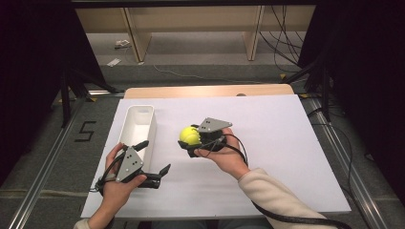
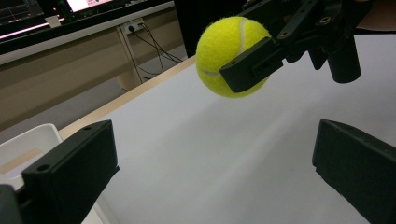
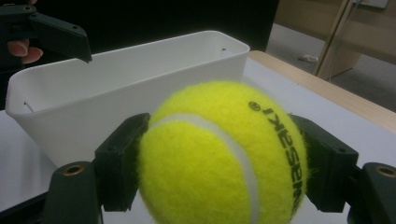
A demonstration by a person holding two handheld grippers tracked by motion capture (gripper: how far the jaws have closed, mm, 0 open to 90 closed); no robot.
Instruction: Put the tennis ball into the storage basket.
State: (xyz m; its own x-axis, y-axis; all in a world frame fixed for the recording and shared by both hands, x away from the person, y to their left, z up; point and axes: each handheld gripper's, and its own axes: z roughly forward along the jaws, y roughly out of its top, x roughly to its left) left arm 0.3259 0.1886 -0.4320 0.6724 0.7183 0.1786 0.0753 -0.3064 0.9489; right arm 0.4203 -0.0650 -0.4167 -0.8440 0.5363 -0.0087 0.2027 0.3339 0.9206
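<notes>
My right hand-held gripper (image 1: 197,141) clamps the tennis ball (image 1: 189,135), lifted; white bin (image 1: 137,125) at 9 o'clock awaits. Left hand-held gripper (image 1: 155,160) gapes empty.

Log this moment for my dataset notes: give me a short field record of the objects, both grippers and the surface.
ball: yellow tennis ball, off the table, clamped between the right gripper fingers
bin: long white bin, left of the ball, on the table, looks empty
left gripper: fingers open, holding nothing, beside the bin's near end
surface: white sheet over a wooden table
</notes>
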